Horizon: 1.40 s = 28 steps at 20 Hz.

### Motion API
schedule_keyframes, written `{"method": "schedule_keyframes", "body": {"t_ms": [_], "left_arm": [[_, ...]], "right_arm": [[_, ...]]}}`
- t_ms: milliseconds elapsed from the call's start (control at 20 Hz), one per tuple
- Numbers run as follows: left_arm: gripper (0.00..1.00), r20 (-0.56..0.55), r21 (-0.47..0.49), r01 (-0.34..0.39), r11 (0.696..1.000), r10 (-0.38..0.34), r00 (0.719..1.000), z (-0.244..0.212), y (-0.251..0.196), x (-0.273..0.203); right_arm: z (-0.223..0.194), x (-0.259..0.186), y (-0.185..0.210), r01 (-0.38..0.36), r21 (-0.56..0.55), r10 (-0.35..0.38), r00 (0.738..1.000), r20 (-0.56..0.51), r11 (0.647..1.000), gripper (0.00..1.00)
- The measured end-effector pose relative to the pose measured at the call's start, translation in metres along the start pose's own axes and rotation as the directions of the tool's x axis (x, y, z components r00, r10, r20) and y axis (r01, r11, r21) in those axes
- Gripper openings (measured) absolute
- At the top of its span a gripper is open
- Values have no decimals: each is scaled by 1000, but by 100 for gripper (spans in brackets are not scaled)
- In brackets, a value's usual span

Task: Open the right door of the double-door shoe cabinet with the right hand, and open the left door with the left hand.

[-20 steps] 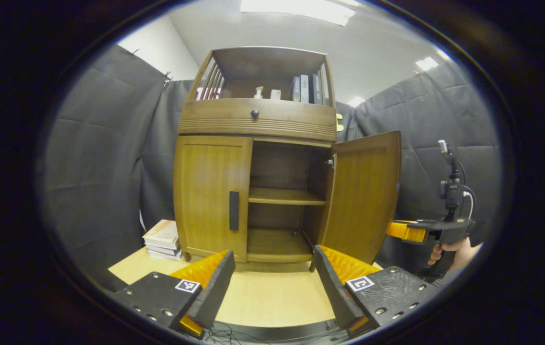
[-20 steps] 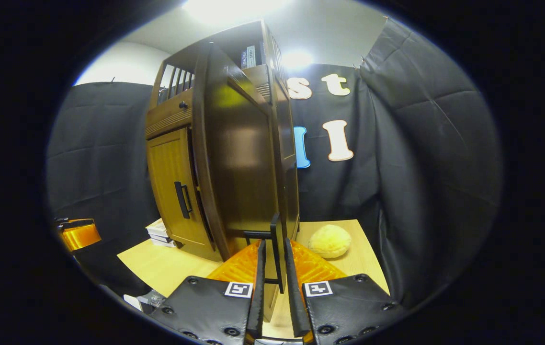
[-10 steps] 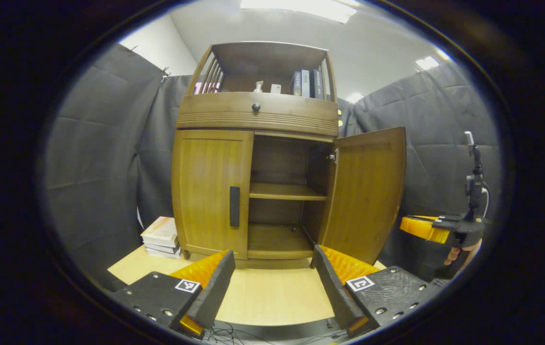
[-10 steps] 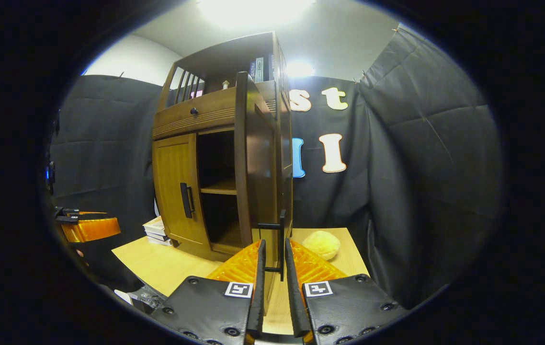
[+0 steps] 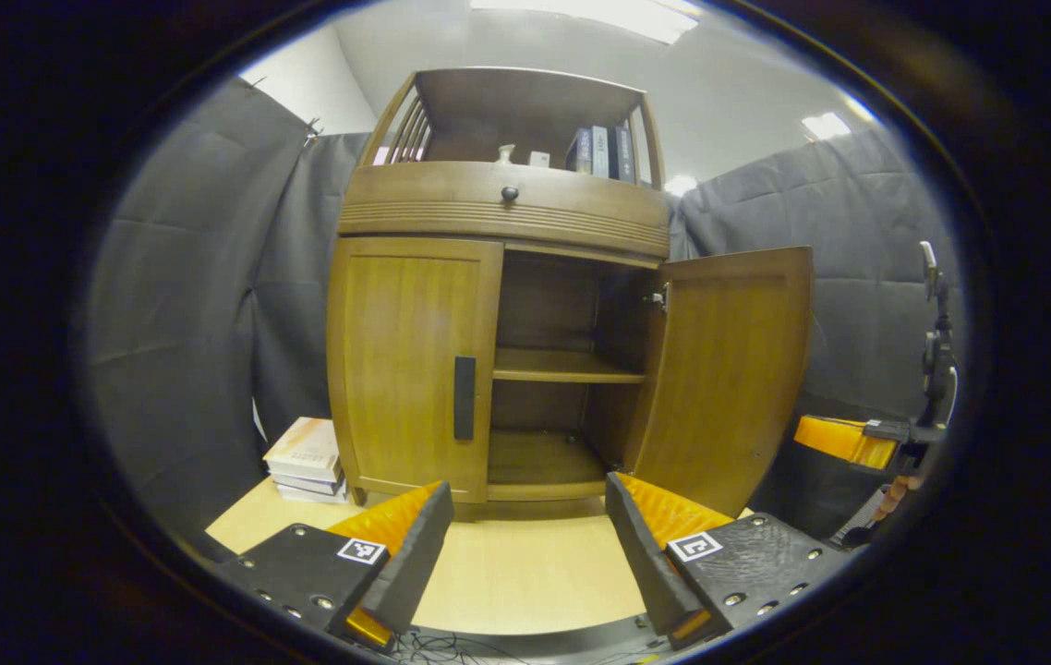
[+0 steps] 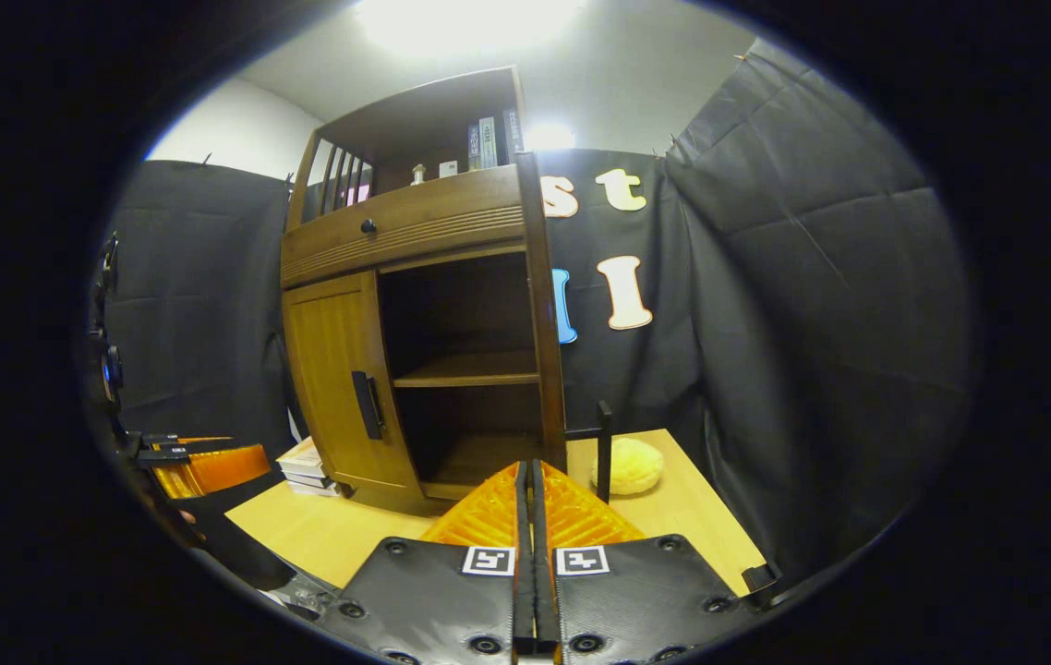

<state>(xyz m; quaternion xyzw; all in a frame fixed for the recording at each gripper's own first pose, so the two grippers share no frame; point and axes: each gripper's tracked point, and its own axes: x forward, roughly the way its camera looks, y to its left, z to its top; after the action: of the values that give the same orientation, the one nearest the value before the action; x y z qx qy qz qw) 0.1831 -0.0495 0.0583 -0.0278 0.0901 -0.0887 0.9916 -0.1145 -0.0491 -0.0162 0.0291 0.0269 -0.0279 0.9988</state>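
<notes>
2 doors on shoe cabinet (image 5: 498,277): right door (image 5: 729,369) swung wide open, left door (image 5: 410,360) flush closed, its handle (image 5: 464,397) untouched. Left gripper (image 5: 525,545) fingers spread apart, short of cabinet. Right gripper (image 6: 527,517) fingers pressed together on nothing, beside right door's handle (image 6: 603,448).

The shoe cabinet (image 5: 498,305) stands on the counter (image 5: 525,573). Its left door (image 5: 410,360) is shut; its right door (image 5: 729,369) swings out to the right, baring a shelf (image 5: 567,374) inside. A stack of books (image 5: 304,457) lies left of the cabinet; a round soft thing (image 6: 629,465) lies to its right.
</notes>
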Motion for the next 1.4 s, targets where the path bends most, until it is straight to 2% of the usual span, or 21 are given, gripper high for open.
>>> {"method": "schedule_keyframes", "body": {"t_ms": [100,200,450,700,750,800,1000,1100,1150,1200,1250,1400], "left_arm": [[96,2,2,5,1000,-5,1000,-3,-1,-4],[96,12,15,8,1000,-8,1000,-2,2,-1],[96,27,28,43,999,-43,999,0,2,4],[96,43,9,69,998,-69,997,3,-2,9],[96,52,11,76,997,-76,996,5,-3,12],[96,56,18,80,997,-81,995,5,-2,13],[96,49,28,62,998,-63,997,5,3,16],[96,39,22,62,998,-63,997,3,2,16],[96,28,23,52,998,-52,998,1,3,17],[96,21,28,42,999,-43,999,0,6,17],[95,18,38,32,999,-33,999,-1,8,19],[96,10,76,-11,997,10,1000,-7,9,36]], "right_arm": [[6,9,16,5,25,-5,1000,15,1000,0],[7,19,30,29,33,-30,999,22,999,21],[6,46,64,73,4,-73,997,20,997,98],[11,64,85,136,5,-136,991,22,991,98],[12,66,88,145,0,-145,989,21,989,100],[13,68,89,155,-7,-155,988,20,988,98],[15,89,90,159,-39,-157,987,36,987,98],[14,104,89,144,-49,-141,988,56,988,98],[16,111,91,125,-57,-122,991,64,990,93],[15,120,94,95,-65,-91,994,64,993,93],[14,127,99,61,-71,-56,996,67,996,98],[13,148,103,-9,-93,15,998,62,996,98]]}}
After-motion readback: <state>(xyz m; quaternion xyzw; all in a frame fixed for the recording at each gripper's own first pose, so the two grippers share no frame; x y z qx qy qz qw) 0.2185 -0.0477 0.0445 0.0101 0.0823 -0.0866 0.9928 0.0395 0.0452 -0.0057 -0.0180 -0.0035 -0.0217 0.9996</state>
